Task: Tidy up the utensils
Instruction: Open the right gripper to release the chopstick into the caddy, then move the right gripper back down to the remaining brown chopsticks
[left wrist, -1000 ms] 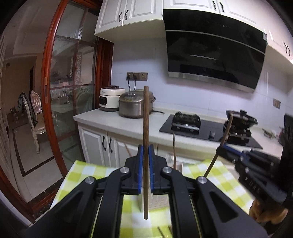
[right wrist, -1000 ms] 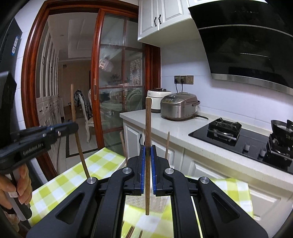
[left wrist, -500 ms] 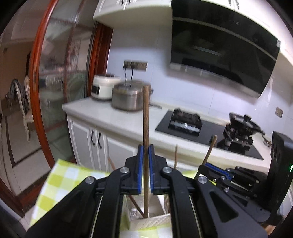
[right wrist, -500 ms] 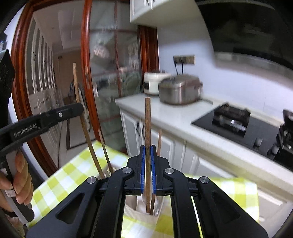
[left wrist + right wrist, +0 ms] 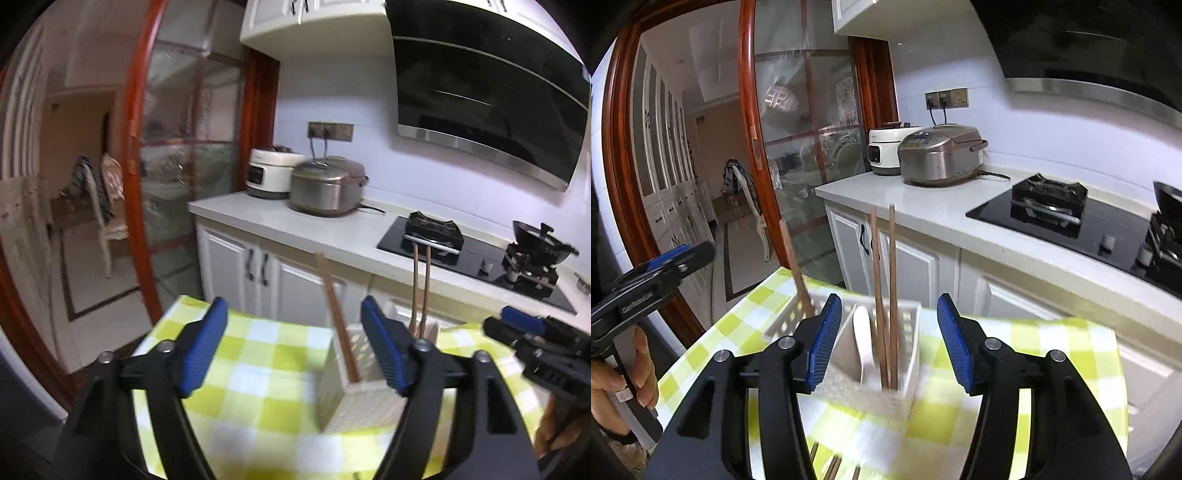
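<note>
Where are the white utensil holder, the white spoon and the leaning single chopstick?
white utensil holder (image 5: 911, 334): right wrist view, right wall.
white spoon (image 5: 863, 338): right wrist view, handle.
leaning single chopstick (image 5: 337, 317): left wrist view, mid-shaft.

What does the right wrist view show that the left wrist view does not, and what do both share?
Only the right wrist view shows the white spoon in the holder, loose chopsticks on the cloth, and a hand gripping the left gripper's handle. Only the left wrist view shows the black pan whole and the right gripper. Both show the white utensil holder, three wooden chopsticks in it, the checked cloth, and jaws that have just opened, empty.
</note>
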Demonstrator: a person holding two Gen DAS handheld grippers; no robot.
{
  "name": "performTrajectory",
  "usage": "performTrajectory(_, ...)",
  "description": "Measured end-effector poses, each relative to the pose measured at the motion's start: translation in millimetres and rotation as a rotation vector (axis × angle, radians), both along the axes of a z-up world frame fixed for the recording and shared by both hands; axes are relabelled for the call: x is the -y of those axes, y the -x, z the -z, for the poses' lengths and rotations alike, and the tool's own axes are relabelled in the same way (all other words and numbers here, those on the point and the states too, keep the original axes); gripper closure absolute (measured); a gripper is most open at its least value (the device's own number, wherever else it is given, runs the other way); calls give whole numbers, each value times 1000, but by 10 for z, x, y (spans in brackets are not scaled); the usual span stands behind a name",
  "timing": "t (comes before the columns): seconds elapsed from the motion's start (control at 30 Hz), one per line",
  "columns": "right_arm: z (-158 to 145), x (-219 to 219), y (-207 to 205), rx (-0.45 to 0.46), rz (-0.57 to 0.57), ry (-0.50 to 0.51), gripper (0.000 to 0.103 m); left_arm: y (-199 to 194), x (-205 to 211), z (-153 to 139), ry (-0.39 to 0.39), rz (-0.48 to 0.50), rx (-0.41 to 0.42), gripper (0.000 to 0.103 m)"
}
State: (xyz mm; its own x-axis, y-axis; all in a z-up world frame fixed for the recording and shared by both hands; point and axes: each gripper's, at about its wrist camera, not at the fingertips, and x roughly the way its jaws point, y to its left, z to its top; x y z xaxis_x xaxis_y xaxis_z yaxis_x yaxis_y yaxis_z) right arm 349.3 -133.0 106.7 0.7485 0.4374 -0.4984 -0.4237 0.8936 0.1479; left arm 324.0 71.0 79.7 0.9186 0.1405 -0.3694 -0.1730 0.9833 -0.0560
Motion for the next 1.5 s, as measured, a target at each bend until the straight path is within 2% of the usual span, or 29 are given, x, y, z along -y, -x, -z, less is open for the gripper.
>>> performTrajectory(0.03, 36, 20, 57, -4, -1, -2, 50, 148, 14, 77, -23, -15, 4, 18)
performTrajectory(0.1, 195, 51, 248, -22, -3, 12, 50, 326, 49, 191, -54, -28, -2, 12)
performTrajectory(0.23, 467, 69, 571, -42, -2, 36, 50, 693, 158, 471, -93, -12, -24, 7)
performTrajectory(0.4, 790, 55, 939, -84, 0, 28, 50, 959, 244, 722, -62, 18, -64, 6)
performTrajectory(0.63, 1091, 77, 1214, -142, 16, -3, 50, 1186, 330, 1000, -52, 30, -125, 6)
performTrajectory(1.0, 1296, 142, 1301, -195, 39, -26, 50, 1264, 444, 1336, -50, 40, -182, 6)
performTrajectory(1.4, 1428, -50, 1265, -230, 37, 115, 50, 1268, 424, 1499, -42, 53, -235, 6)
performTrajectory(1.5, 1468, -89, 1263, -243, 27, 137, 54, 1286, 388, 1507, -31, 52, -234, 6)
